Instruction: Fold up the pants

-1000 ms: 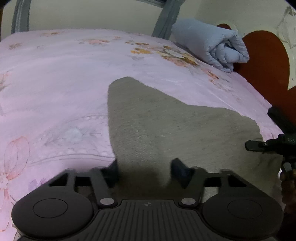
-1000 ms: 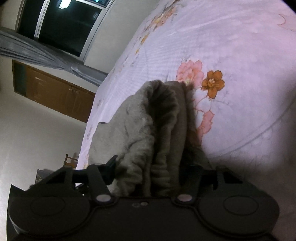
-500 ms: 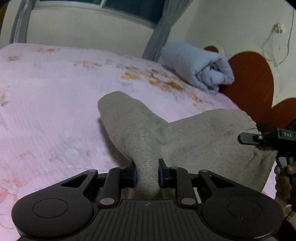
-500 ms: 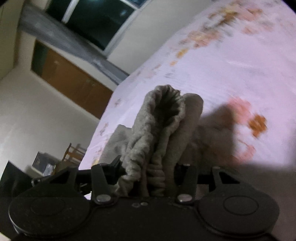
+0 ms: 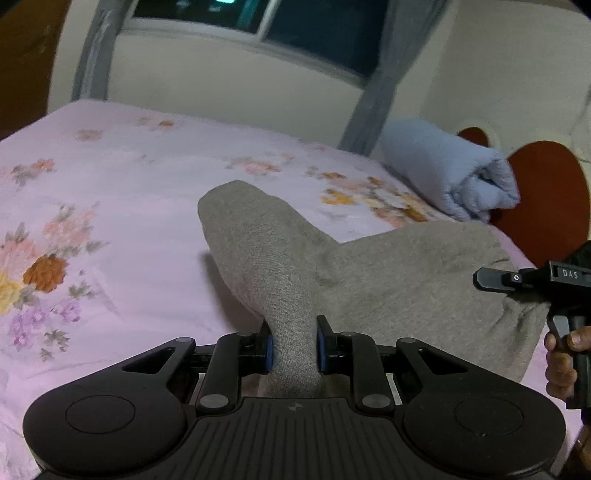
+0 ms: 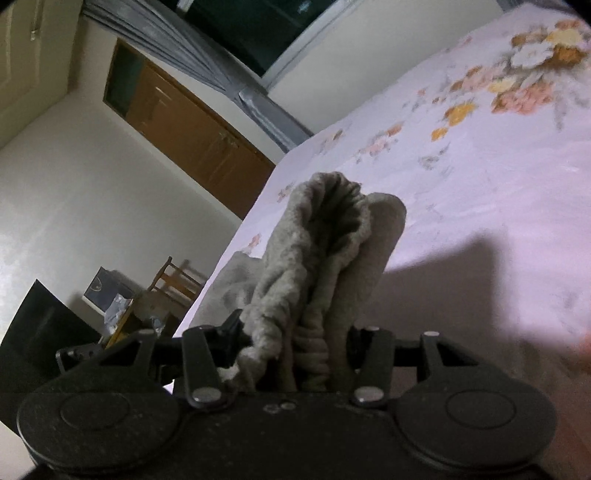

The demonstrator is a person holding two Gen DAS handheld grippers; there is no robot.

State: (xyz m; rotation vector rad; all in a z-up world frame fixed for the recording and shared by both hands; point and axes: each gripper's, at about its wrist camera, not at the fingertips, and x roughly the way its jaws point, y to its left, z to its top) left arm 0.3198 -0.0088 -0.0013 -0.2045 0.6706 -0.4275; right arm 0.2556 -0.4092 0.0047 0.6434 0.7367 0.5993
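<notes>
Looking through the left wrist camera, I see my left gripper point(image 5: 293, 349) pinching a bunched fold of the grey pants point(image 5: 369, 280) between its 2 blue-padded fingers point(image 5: 268, 350), the cloth squeezed narrow where it passes between them. The pants look like thick, fuzzy knit fabric, lifted off the pink floral bedsheet point(image 5: 129, 229); 1 rounded end reaches toward the far side of the bed and a wider section stretches right toward my right gripper point(image 5: 495, 278). That tool's black body carries the only writing I can read, white letters "DAS", and the right hand point(image 5: 563, 360) wraps its handle below. In the right wrist view, the right gripper point(image 6: 295, 347) is pinching a thick wad of the same grey pants point(image 6: 325, 258), with a gathered, ribbed opening, possibly the waistband or a cuff, bulging up past the fingers and several folded layers packed between them. A rolled pale blue blanket point(image 5: 454, 173) lies at the bed's far right corner, against a reddish-brown headboard point(image 5: 546, 192). I see no container holding anything near the pants; the small clutter on a desk point(image 6: 122, 321) beside a wooden chair point(image 6: 177, 280) is too blurred to identify. A dark window point(image 5: 258, 22) with grey curtains point(image 5: 373, 92) sits behind the bed.
</notes>
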